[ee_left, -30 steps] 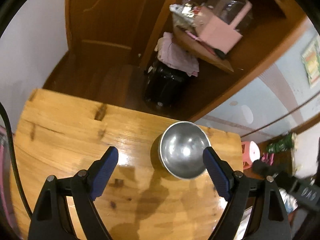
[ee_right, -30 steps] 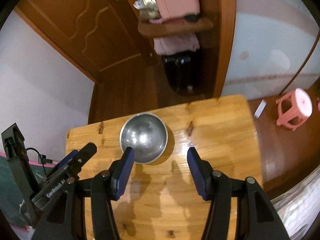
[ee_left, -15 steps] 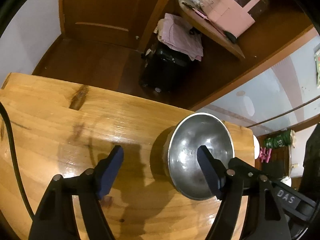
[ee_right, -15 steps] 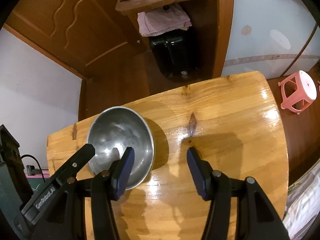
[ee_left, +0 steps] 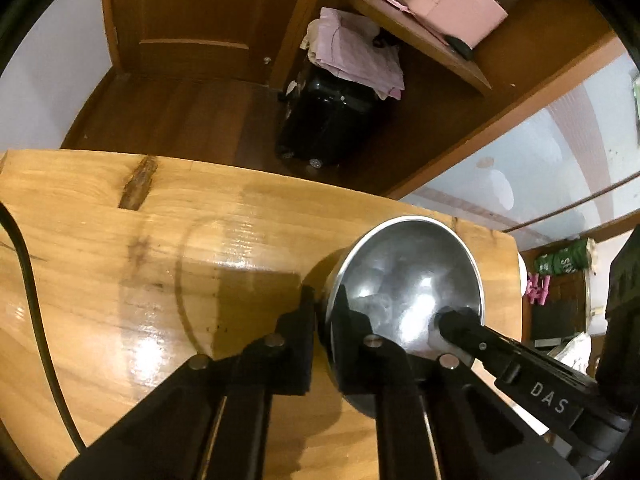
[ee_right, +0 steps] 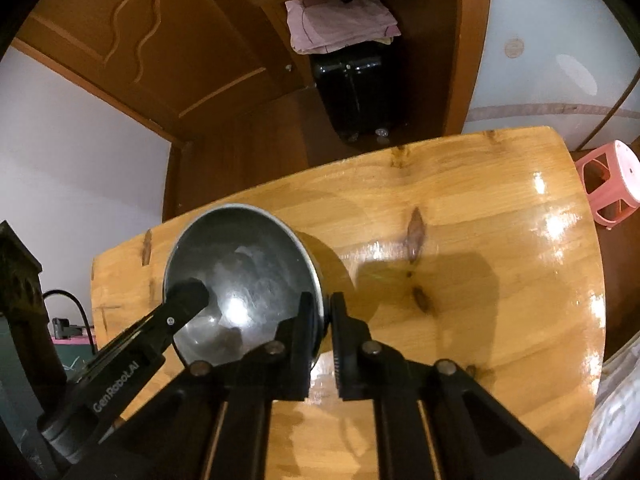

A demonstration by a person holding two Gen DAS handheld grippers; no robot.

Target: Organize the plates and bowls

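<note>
Where the metal bowl (ee_left: 404, 292) sat free on the wooden table (ee_left: 120, 280) a sec ago, w/ both your grippers open above it, it's now pinched on 2 sides. It sits near the far edge of the table, tipped a bit in both views.

Your left gripper (ee_left: 324, 312) has just been closing and now clamps the bowl's left rim: one finger inside, one outside. Your right gripper (ee_right: 326, 316) has just been closing too and bites the right rim the same way, rim between the pads. Each gripper shows up in the other's view, poking into the bowl.

Both cams sit lower & closer than before, so the bowl looks much bigger. The table takes up more of each view.

Past the table: a black suitcase (ee_right: 352, 92) on the floor w/ folded pink cloth (ee_right: 340, 20) on top, same spot as before. A pink stool (ee_right: 612, 184) stands off to the right.
</note>
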